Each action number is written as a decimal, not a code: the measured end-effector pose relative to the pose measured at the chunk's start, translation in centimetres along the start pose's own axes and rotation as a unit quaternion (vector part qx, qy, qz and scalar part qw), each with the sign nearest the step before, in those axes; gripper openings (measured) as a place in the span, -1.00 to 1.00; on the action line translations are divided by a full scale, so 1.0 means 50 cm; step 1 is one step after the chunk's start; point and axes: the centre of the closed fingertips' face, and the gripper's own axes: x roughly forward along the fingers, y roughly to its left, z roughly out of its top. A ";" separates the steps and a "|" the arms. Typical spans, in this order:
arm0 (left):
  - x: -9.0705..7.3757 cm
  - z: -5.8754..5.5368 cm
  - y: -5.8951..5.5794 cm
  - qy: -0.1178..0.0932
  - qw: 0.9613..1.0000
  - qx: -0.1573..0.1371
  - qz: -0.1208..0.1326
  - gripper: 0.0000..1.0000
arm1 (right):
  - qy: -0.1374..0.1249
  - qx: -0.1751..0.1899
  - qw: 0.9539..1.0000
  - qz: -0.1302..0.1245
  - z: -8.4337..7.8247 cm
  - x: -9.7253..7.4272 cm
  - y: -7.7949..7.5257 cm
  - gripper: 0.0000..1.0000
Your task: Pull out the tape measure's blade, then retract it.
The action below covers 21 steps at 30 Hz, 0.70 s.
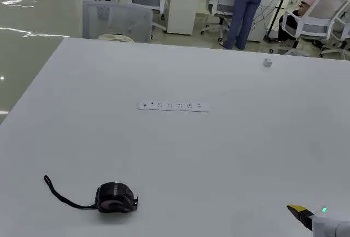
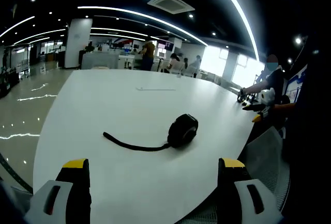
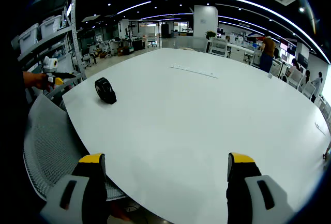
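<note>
Lying ahead of left tongs (image 2: 154,164), the tape measure (image 2: 183,129) rests.

Black tape measure (image 1: 115,197) lying on white table (image 1: 229,155), near front-left, blade retracted. Black wrist strap (image 1: 60,193) trailing left from case across surface. White power strip (image 1: 173,105) flat at table centre, well apart from tape measure. Small grey object (image 1: 267,62) near far edge, not identifiable. Yellow-tipped right gripper (image 1: 299,211) at bottom right corner, green light lit, clear of tape measure. Grey mesh chair (image 1: 117,21) beyond far edge.
</note>
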 end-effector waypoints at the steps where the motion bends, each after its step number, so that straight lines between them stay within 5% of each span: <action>1: 0.000 0.002 0.000 -0.002 1.000 0.002 0.000 1.00 | 0.001 0.000 1.000 0.001 -0.001 0.000 0.000 1.00; 21: 0.003 0.009 0.007 0.005 1.000 0.003 -0.004 1.00 | 0.010 0.000 1.000 -0.006 -0.018 -0.008 -0.007 1.00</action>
